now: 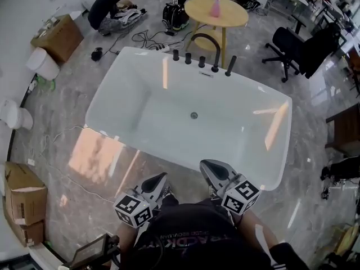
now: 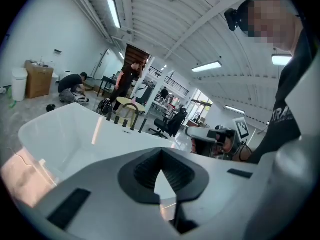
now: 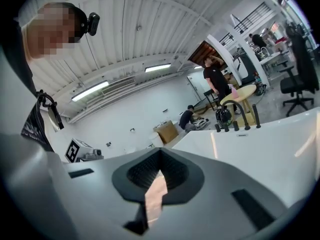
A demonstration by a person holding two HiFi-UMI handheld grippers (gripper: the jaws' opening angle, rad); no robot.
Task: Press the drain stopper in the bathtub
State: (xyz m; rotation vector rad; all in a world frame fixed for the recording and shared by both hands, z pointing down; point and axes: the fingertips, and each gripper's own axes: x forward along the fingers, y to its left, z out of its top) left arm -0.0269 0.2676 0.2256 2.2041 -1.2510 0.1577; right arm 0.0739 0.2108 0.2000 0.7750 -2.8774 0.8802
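While left gripper [image 1: 162, 178] and right gripper [image 1: 208, 166] hang closed, empty, drain stopper [image 1: 194, 115] lies ahead and below on bathtub [image 1: 125, 101] floor; right slightly nearer

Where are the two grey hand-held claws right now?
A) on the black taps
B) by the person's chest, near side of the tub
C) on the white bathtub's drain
B: the left gripper and right gripper sit close to the person's body, far from the small round drain stopper.

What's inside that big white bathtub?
Only a round drain stopper in the middle of the bathtub floor; nothing else shows. The right tongs cover part of the near rim.
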